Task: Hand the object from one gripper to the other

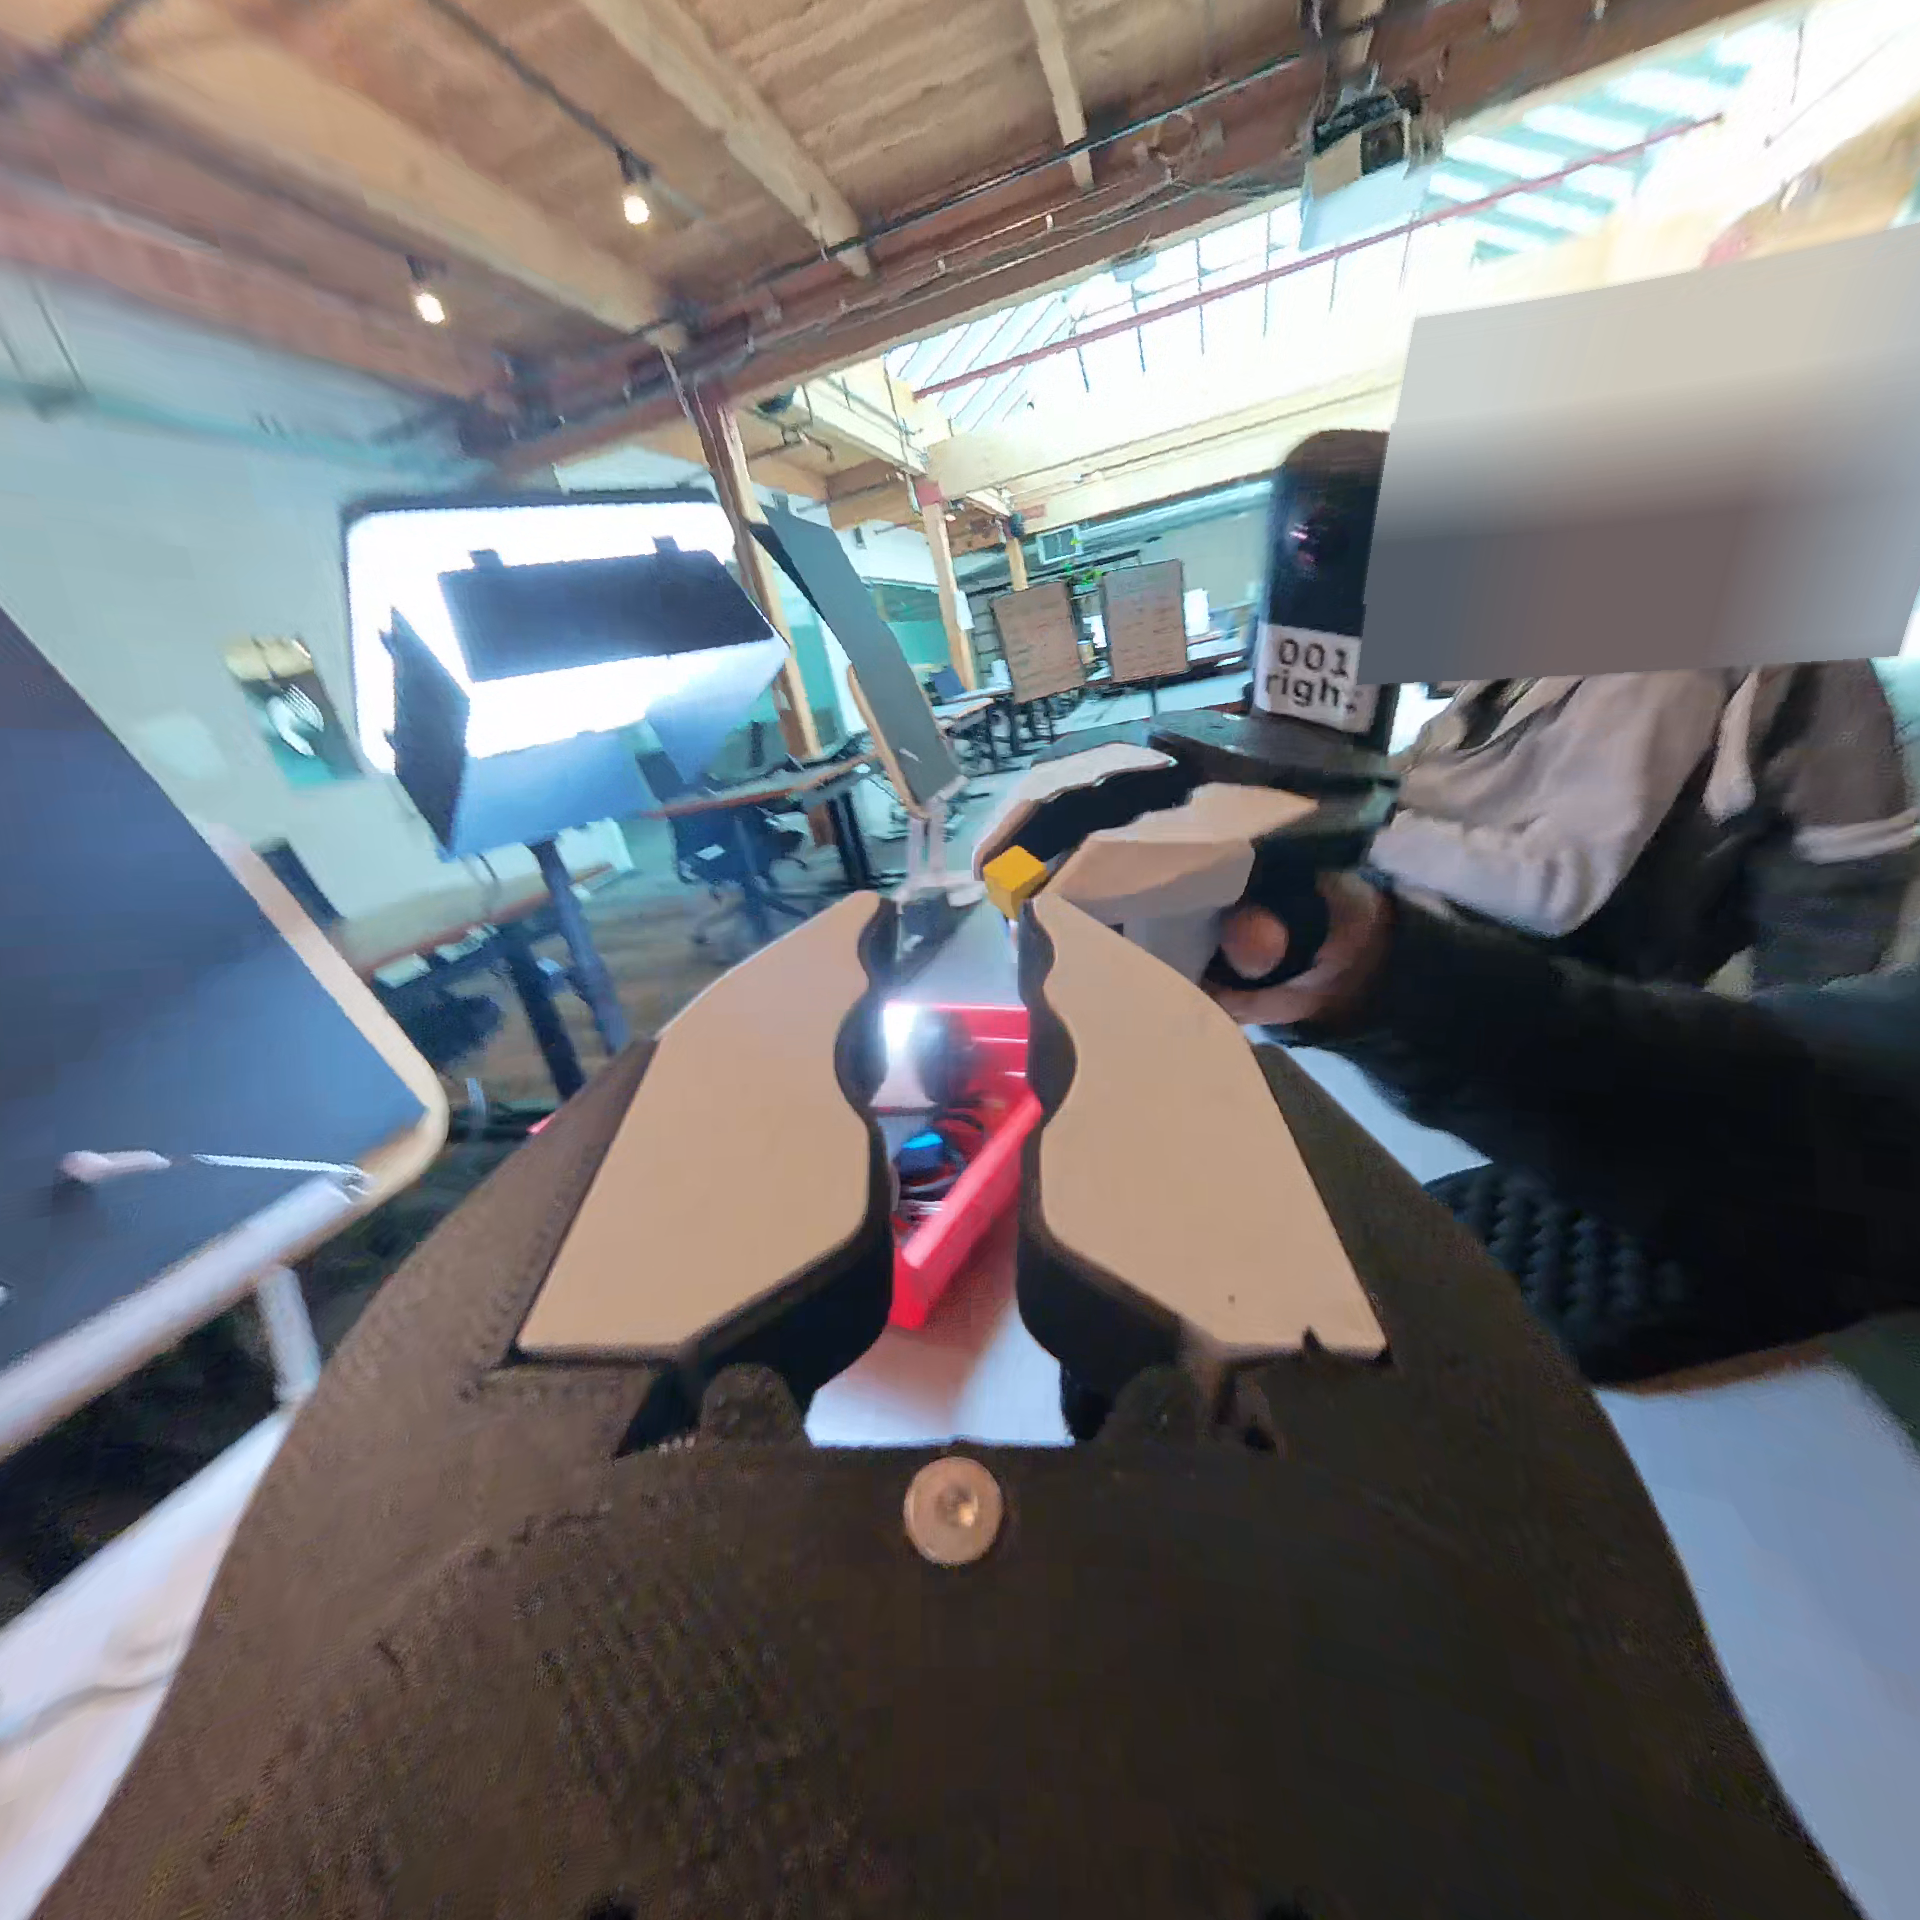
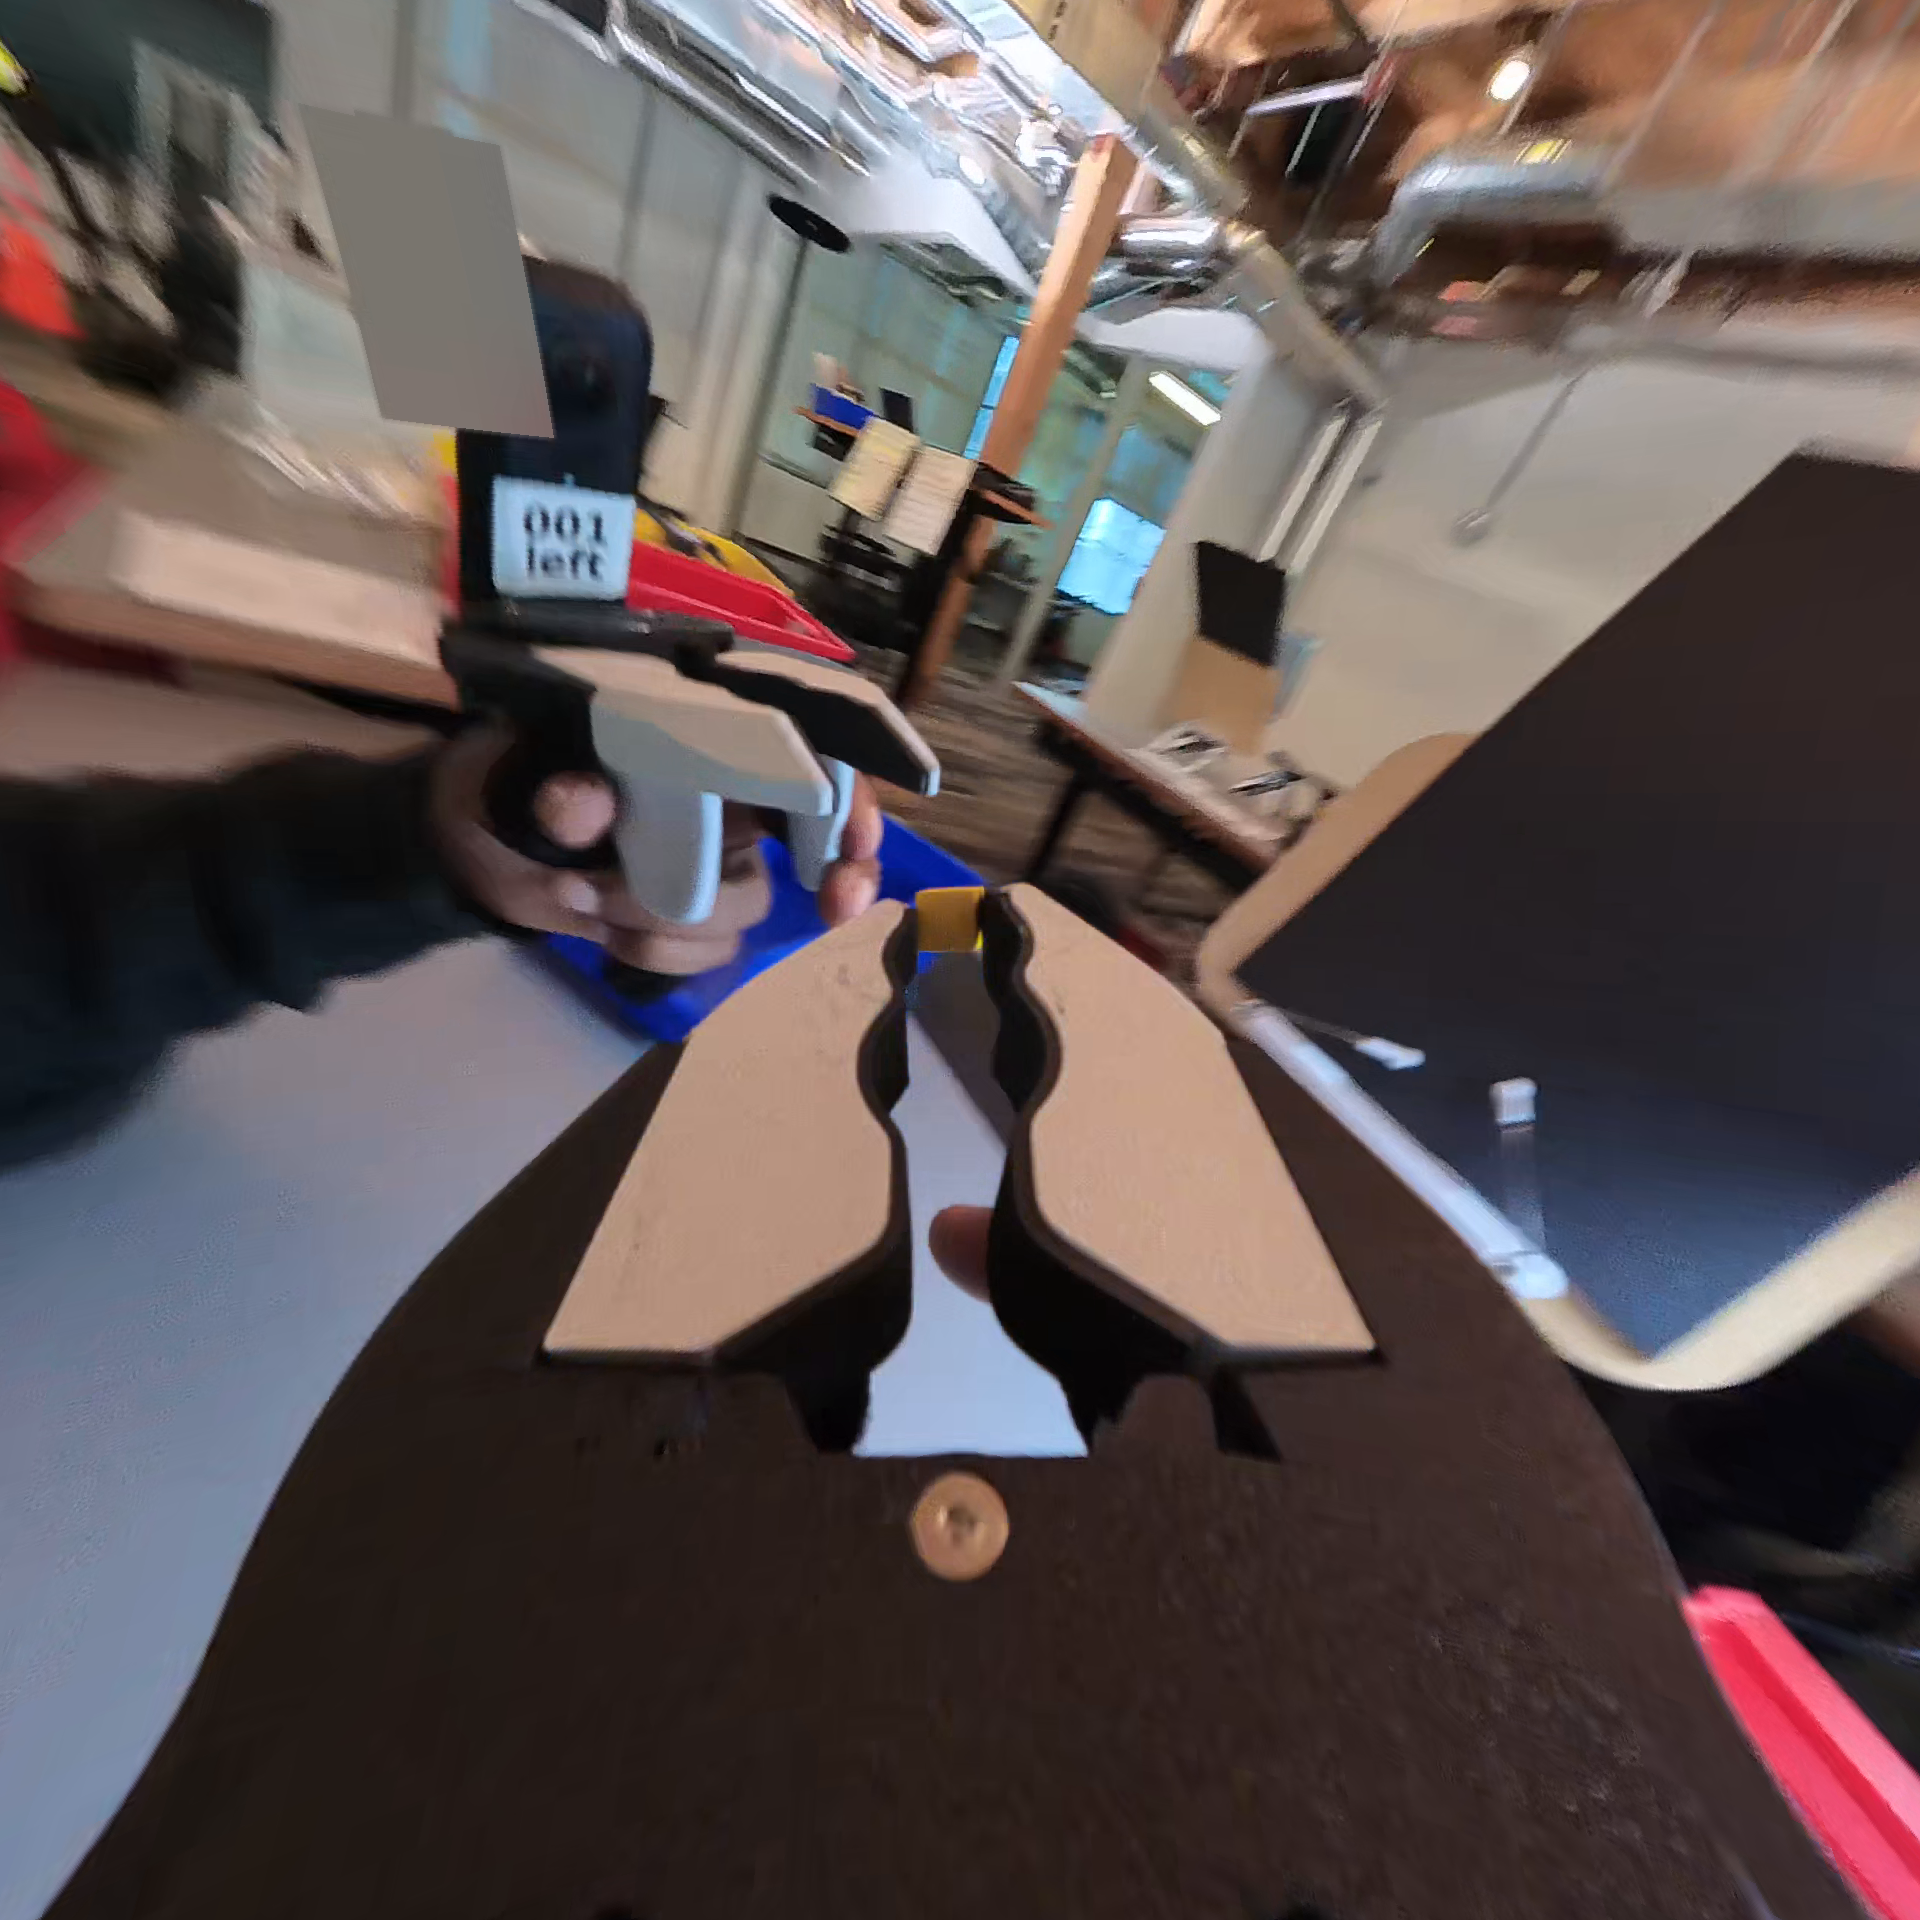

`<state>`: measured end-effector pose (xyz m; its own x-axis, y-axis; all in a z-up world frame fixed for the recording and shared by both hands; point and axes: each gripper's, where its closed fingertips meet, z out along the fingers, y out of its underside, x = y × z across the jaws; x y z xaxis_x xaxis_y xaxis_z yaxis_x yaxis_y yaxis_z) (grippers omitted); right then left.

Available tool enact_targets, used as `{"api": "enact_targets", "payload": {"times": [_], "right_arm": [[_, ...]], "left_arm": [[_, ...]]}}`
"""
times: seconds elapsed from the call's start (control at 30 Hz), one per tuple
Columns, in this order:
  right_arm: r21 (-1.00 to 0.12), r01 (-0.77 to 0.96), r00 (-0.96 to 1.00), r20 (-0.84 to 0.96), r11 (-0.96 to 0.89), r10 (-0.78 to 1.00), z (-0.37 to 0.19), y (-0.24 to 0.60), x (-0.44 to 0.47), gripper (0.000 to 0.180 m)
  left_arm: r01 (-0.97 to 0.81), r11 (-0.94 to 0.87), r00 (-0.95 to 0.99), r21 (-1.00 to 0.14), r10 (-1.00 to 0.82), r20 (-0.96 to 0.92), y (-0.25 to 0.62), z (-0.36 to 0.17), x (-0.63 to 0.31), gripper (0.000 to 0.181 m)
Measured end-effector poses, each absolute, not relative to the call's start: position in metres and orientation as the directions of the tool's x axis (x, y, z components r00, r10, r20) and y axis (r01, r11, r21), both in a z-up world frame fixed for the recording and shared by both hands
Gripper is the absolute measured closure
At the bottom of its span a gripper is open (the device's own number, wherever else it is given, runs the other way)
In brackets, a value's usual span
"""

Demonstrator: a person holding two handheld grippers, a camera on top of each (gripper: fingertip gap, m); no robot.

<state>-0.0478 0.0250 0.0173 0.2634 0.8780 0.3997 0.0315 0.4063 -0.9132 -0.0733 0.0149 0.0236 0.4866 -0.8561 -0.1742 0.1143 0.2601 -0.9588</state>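
A small yellow block (image 2: 949, 921) is sitting pinched between the very tips of the right gripper (image 2: 951, 925), whose two fingers are clamping it from either side with nothing beneath it; both tools are being held up in the air above a pale table (image 2: 260, 1195). In the left wrist view the same block (image 1: 1013, 881) is showing at the nose of the right gripper (image 1: 1023, 883), just beyond and slightly to the right of the left gripper's own fingertips.

The left gripper (image 1: 945, 914) is standing parted and gripping nothing, its gap looking wide enough to admit the block. Seen from the right wrist view, the left gripper (image 2: 883, 779) is lying up and to the left of the right fingertips, near but not touching.

By my judgement the handover is sitting at the approach step: the giver is gripping, the receiver is not yet aligned. The next move is calling for the left fingers to slide around the block's free faces, close, and only then for the right to let go.

A bare hand (image 2: 623, 883) is wrapping the left tool's handle, a finger on its trigger; a gloved hand (image 1: 1278, 935) is holding the right tool likewise, with both tools angling toward each other.
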Motion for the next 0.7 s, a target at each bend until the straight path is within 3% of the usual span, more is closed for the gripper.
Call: {"api": "enact_targets", "payload": {"times": [0.13,0.3,0.4,0.53,0.7], "right_arm": [[-0.679,0.19,0.336,0.724,0.709,0.603,0.013,0.023,-0.051,0.168],[-0.451,0.276,0.304,0.879,0.849,0.369,0.005,0.011,-0.061,0.168],[-0.439,0.273,0.296,0.885,0.856,0.36,0.003,0.008,-0.063,0.168],[-0.444,0.281,0.304,0.882,0.851,0.36,0.004,0.011,-0.061,0.168],[-0.463,0.28,0.307,0.873,0.841,0.379,0.004,0.011,-0.062,0.168]], "left_arm": [[0.217,0.007,0.364,-0.976,-0.928,0.074,0.017,0.017,-0.066,0.155],[0.223,-0.13,0.242,-0.966,-0.953,0.184,0.011,0.007,-0.055,0.152],[0.177,-0.104,0.246,-0.979,-0.958,0.146,0.008,0.003,-0.052,0.153],[0.149,-0.029,0.295,-0.988,-0.953,0.073,0.009,0.003,-0.052,0.17],[0.112,0.03,0.324,-0.993,-0.946,0.008,0.01,0.003,-0.053,0.171]]}}
